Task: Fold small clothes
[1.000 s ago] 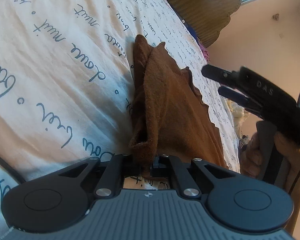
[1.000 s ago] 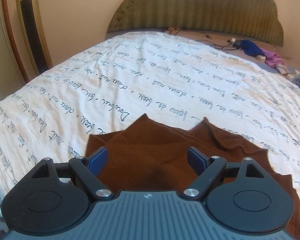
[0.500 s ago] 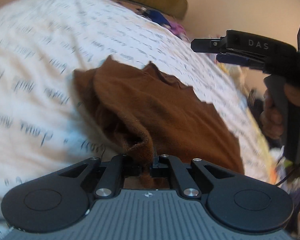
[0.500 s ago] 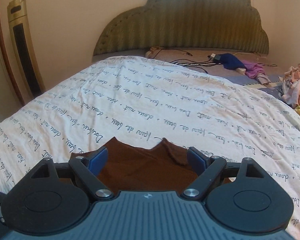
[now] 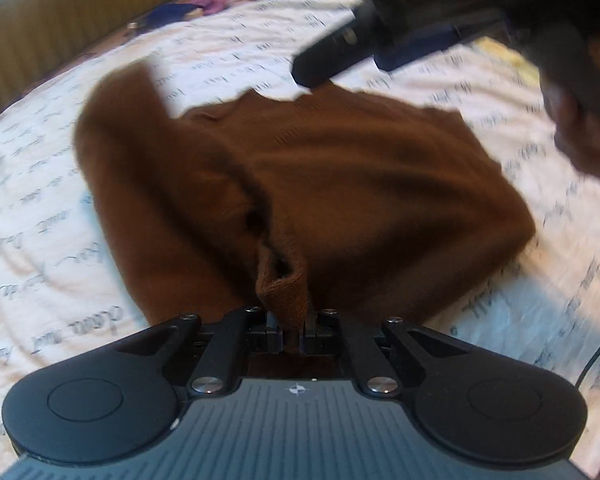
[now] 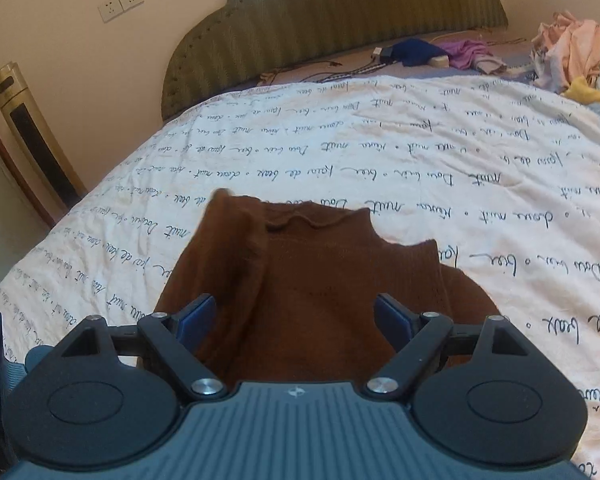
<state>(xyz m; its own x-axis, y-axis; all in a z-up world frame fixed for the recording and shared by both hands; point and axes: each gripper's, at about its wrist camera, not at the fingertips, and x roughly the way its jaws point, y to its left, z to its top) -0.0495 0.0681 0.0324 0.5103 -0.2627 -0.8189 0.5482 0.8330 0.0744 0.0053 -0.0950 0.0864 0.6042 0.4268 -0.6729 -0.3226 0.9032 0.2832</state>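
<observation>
Brown top (image 5: 340,184) blurred, near edge behind left gripper (image 5: 292,328).

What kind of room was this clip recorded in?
Most likely a bedroom: a padded headboard, a bed cover printed with script, and loose clothes piled near the head of the bed.

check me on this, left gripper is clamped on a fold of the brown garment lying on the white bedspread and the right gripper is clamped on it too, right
Not quite. The left gripper is clamped on a fold of the brown garment on the white bedspread, but the right gripper is open: the right wrist view shows its blue pads spread wide above the cloth, gripping nothing.
</observation>
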